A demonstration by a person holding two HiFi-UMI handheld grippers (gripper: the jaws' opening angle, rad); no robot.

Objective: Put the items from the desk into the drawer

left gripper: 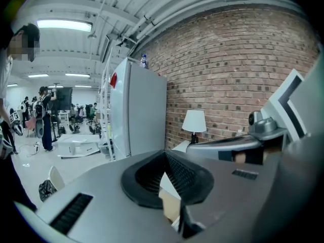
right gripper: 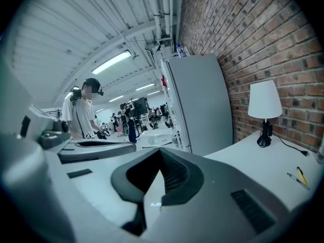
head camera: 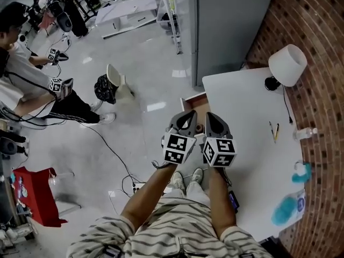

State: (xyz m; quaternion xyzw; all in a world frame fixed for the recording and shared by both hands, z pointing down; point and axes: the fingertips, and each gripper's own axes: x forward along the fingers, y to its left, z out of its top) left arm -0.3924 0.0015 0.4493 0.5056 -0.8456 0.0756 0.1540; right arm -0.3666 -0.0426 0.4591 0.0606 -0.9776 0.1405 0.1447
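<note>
Both grippers hover side by side over the left edge of the white desk (head camera: 252, 117), jaws pointing away from me. My left gripper (head camera: 189, 113) is shut with nothing in it, above the open wooden drawer (head camera: 194, 105). My right gripper (head camera: 209, 115) is shut and empty too. On the desk lie two pens (head camera: 274, 131), a clear bottle (head camera: 306, 133), a small blue item (head camera: 302, 172) and a blue cloth (head camera: 285, 210), all far right of the grippers. A dark item (head camera: 233, 200) sits at the desk's near edge. The right gripper view shows the pens (right gripper: 299, 176) low right.
A white lamp (head camera: 287, 64) stands at the desk's far corner by the brick wall (head camera: 317, 31). A grey cabinet (head camera: 226, 26) rises behind the desk. On the floor are cables (head camera: 115, 155), a bag (head camera: 105, 88) and a red box (head camera: 35, 190). Another person (head camera: 32, 85) stands at left.
</note>
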